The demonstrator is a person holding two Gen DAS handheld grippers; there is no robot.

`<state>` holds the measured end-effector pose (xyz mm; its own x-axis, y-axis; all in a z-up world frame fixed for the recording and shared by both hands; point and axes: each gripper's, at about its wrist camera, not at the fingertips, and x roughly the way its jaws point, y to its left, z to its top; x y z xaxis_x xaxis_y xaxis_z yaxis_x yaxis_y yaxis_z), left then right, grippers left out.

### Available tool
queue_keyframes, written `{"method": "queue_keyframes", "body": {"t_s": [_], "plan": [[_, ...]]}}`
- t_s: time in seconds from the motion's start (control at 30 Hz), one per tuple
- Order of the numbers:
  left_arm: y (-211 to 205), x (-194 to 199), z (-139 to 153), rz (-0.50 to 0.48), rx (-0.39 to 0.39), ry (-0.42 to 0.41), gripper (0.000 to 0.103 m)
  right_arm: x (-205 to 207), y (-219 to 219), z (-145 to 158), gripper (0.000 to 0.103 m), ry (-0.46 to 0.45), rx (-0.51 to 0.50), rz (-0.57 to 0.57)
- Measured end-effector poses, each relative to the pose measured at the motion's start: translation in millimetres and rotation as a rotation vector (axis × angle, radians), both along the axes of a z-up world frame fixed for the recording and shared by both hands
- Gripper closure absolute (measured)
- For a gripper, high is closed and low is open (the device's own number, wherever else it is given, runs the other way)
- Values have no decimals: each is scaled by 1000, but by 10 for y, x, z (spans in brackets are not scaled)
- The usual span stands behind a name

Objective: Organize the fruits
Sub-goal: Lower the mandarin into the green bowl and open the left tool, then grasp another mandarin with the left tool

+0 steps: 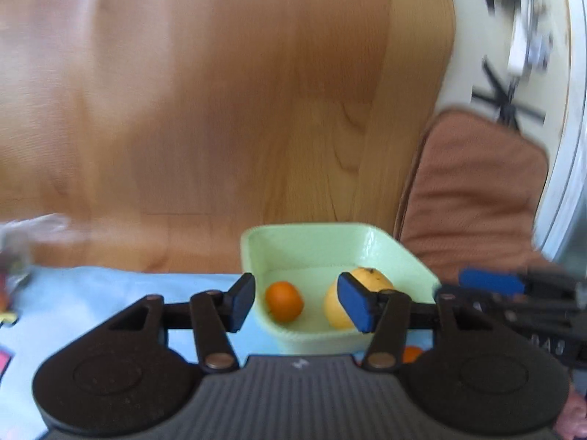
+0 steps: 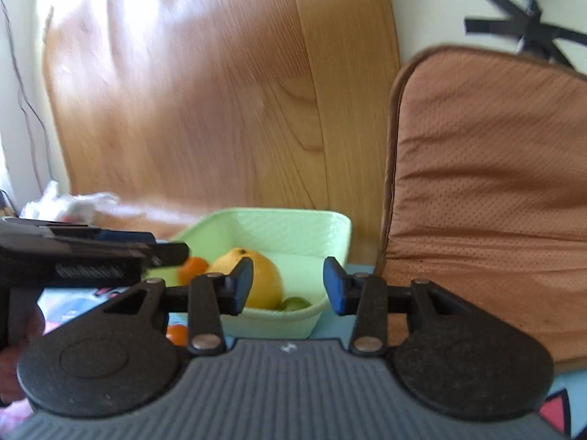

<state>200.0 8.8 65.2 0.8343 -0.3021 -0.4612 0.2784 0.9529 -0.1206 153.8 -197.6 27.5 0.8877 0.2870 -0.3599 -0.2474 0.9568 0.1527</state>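
A pale green square bowl (image 1: 323, 242) (image 2: 293, 227) stands on a light blue cloth. In it lie a small orange (image 1: 284, 301) (image 2: 192, 267), a large yellow fruit (image 1: 335, 308) (image 2: 264, 278) and a small green fruit (image 2: 295, 303). Another orange (image 1: 411, 354) (image 2: 178, 333) lies on the cloth just outside the bowl's near side. My left gripper (image 1: 297, 302) is open and empty, just before the bowl. My right gripper (image 2: 288, 286) is open and empty, also close before the bowl. Each gripper shows at the edge of the other's view.
A wooden board (image 1: 220, 110) stands upright behind the bowl. A brown cushion (image 2: 488, 190) leans to the bowl's right. Crumpled clear plastic (image 2: 69, 205) lies at the far left. The blue cloth (image 1: 110, 293) has coloured prints.
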Motion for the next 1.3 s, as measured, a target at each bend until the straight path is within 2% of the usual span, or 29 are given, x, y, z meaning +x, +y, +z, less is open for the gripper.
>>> {"method": "queue_keyframes", "body": {"t_s": [0.13, 0.23, 0.33, 0.43, 0.5, 0.57, 0.6, 0.73, 0.83, 0.9, 1.07, 1.2, 1.3], "plan": [[488, -474, -30, 74, -83, 12, 51, -422, 64, -69, 58, 29, 17, 79], [677, -765, -179, 108, -83, 43, 51, -662, 228, -126, 58, 66, 22, 132], [798, -901, -332, 160, -87, 93, 51, -721, 514, -60, 58, 81, 30, 226], [903, -1023, -352, 184, -139, 114, 51, -746, 867, 233, 59, 16, 17, 300], [935, -1137, -307, 182, -120, 84, 51, -853, 932, 415, 59, -56, 44, 327], [944, -1213, -270, 169, -97, 62, 51, -963, 913, 412, 58, -90, 11, 308], [947, -1234, -268, 157, -101, 55, 50, -992, 872, 345, 58, -72, -7, 284], [885, -1169, -312, 117, -131, 81, 48, -997, 603, -33, 58, 94, -6, 176], [792, -1149, -314, 98, -115, 75, 48, -1004, 369, -84, 59, 142, 76, 89], [757, -1144, -313, 88, -111, 67, 48, -1003, 269, -88, 58, 150, 116, 66], [656, -1116, -357, 45, -97, 100, 50, -956, 343, -138, 58, 155, 69, 85], [449, -1122, -338, -53, -107, 100, 52, -958, 321, -201, 58, 158, 26, 114], [125, -1110, -327, -133, -47, 71, 48, -821, 128, -181, 58, 150, 23, 42]]}}
